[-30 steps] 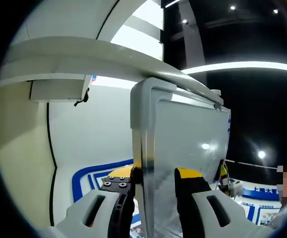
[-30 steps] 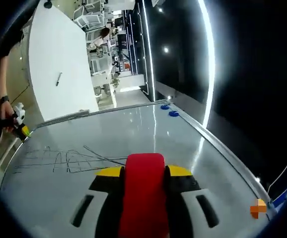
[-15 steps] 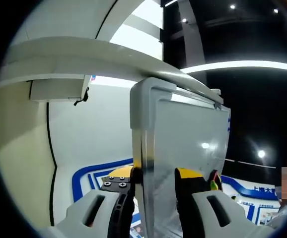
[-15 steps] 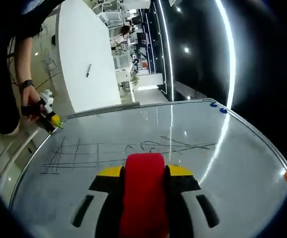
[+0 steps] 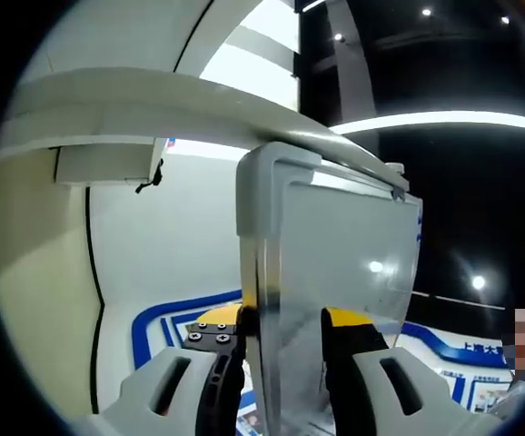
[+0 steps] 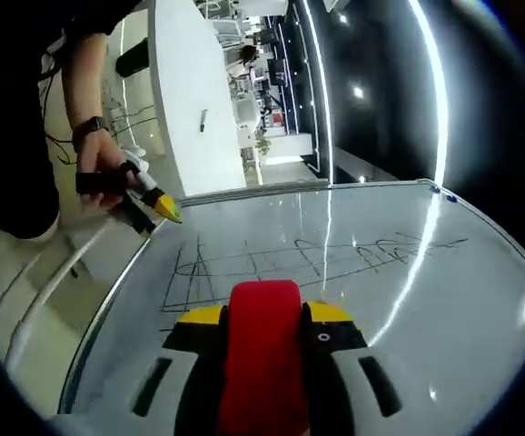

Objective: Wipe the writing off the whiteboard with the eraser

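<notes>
Eraser [image 6: 264, 350]: red, pinched in our right gripper [image 6: 264, 329] fingers, near the writing [image 6: 308, 262].
Whiteboard [image 5: 335, 272]: rigid, slick; edge clamped between our left gripper [image 5: 285, 341] fingers.
Handling: eraser judged light, soft-faced.

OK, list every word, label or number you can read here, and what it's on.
None can be read.
Black marker scrawl on the whiteboard: lines and loops, no legible words.
Blue-bordered sign, lower right of the left gripper view: characters too small and blurred.
</notes>
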Motion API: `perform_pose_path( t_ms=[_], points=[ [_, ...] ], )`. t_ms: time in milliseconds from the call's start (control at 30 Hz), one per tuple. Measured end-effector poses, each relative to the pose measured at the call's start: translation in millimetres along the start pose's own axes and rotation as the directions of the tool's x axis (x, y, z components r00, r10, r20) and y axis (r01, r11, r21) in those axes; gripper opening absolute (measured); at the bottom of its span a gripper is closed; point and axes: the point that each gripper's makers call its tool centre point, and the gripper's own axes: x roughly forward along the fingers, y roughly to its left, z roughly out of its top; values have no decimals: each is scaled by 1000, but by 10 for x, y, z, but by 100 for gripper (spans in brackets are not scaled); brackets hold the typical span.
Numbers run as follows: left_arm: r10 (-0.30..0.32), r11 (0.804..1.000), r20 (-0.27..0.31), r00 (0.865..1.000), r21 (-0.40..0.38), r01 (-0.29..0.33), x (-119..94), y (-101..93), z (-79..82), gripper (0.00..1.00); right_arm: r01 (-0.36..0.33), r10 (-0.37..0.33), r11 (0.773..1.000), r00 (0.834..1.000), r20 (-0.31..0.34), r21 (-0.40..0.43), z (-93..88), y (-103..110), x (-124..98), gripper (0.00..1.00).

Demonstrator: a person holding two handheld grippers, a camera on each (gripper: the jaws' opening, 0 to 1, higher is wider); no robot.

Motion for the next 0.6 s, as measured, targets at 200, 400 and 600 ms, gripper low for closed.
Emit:
perform_pose_path(
  t_ms=[200,400,600],
  points=[
    [-1,1000,0,1000,4,1,-5,-62,-60,36,-84,83,996,996,-31,-19,-78,597,-3,27],
    [-4,1000,-4,1000,6,4,-6,-28,-29,35,-115,113,992,992,-54,-43,-130,940,-3,27],
    [-7,1000,-2,1000,2,7,-10,-19,-18,34,-155,146,982,985,-87,-105,-118,912,-1,27]
  ],
)
